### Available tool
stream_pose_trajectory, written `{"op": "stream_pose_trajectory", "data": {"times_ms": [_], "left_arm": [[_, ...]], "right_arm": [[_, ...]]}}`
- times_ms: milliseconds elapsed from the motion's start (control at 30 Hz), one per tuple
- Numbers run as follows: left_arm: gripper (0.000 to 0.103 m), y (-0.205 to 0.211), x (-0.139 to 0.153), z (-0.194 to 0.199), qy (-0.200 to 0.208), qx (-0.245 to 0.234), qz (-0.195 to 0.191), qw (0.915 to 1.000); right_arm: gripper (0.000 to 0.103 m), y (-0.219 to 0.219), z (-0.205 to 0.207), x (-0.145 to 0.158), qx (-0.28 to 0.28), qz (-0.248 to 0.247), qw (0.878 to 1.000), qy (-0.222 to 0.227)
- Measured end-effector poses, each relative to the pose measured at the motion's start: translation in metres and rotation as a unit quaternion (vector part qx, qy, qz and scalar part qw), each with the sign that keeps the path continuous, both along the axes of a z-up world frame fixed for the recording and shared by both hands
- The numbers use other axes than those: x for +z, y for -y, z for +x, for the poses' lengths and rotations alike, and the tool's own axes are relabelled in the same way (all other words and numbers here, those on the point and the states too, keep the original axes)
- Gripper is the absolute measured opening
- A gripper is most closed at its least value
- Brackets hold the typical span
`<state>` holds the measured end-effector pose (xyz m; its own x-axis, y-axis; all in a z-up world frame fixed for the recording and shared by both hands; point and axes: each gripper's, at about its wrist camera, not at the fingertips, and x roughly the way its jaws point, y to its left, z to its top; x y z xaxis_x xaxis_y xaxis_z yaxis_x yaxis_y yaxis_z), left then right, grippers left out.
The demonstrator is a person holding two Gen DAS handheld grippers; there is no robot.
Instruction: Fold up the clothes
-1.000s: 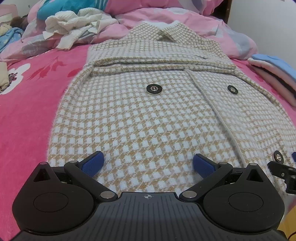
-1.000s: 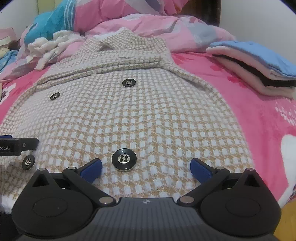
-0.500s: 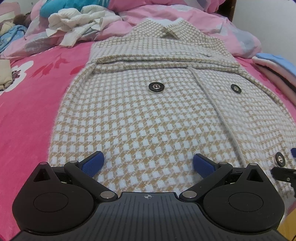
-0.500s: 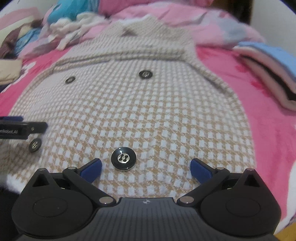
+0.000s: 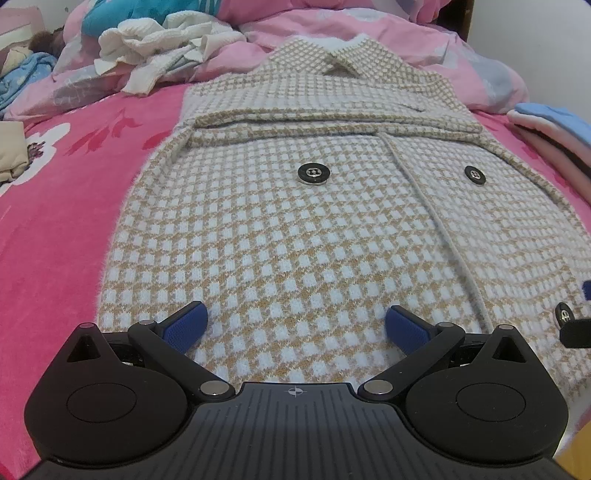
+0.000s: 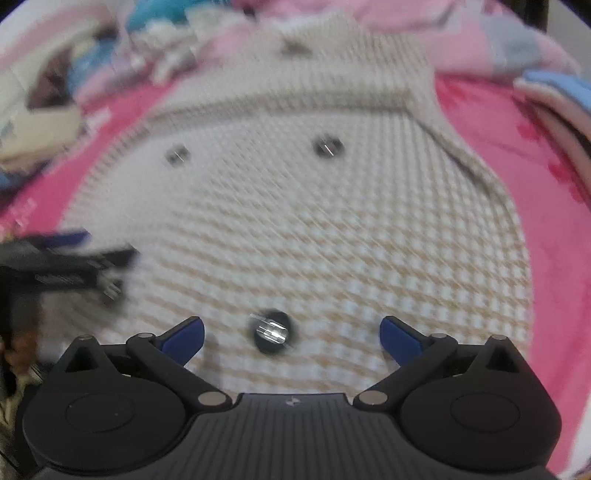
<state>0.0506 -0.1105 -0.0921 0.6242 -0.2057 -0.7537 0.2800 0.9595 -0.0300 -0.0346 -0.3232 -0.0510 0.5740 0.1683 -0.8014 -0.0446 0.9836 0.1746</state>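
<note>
A big pink bed cover [image 5: 55,236] with flower shapes fills the left side. At the far left edge lies a small cream cloth [image 5: 13,151]. Behind it, a messy heap of white clothes [image 5: 159,48] sits by the pink quilt [image 5: 369,26].

In the middle, the checked coat [image 5: 295,229] lies flat on the bed, front side up, with its collar at the far end. Its sleeves are folded across the chest. Black buttons [image 5: 313,173] show on the front.

The left gripper [image 5: 295,325] is at the coat's near hem. Its blue fingers [image 5: 186,325] are wide apart and hold nothing.

The right gripper [image 6: 291,334] is also at the near hem, with a button [image 6: 272,331] between its spread fingers. It holds nothing too. This view is blurry.

On the right, a neat pile of folded clothes [image 5: 554,129] rests on the bed, blue on top and pink under it.
</note>
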Motion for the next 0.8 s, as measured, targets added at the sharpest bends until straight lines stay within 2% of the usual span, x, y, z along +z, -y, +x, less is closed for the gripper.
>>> {"op": "stream_pose_trajectory", "data": {"times_ms": [67, 200, 367, 567, 800], "left_arm": [[0.103, 0.0, 0.0, 0.0, 0.0, 0.0, 0.001, 1.0], [0.103, 0.0, 0.001, 0.001, -0.003, 0.0, 0.001, 1.0], [0.103, 0.001, 0.0, 0.0, -0.002, 0.001, 0.002, 1.0], [0.103, 0.002, 0.0, 0.0, 0.0, 0.002, 0.004, 1.0], [0.103, 0.004, -0.002, -0.003, 0.01, 0.002, 0.01, 0.9999]], "right_arm": [[0.095, -0.01, -0.003, 0.002, -0.002, -0.004, 1.0, 0.03], [0.067, -0.027, 0.0, -0.003, -0.007, -0.03, 0.998, 0.061], [0.057, -0.032, 0.002, -0.014, -0.008, -0.052, 0.995, 0.085], [0.042, -0.022, -0.021, -0.02, -0.023, -0.04, 0.995, 0.094], [0.04, -0.009, -0.049, -0.027, -0.043, -0.022, 0.994, 0.102]]}}
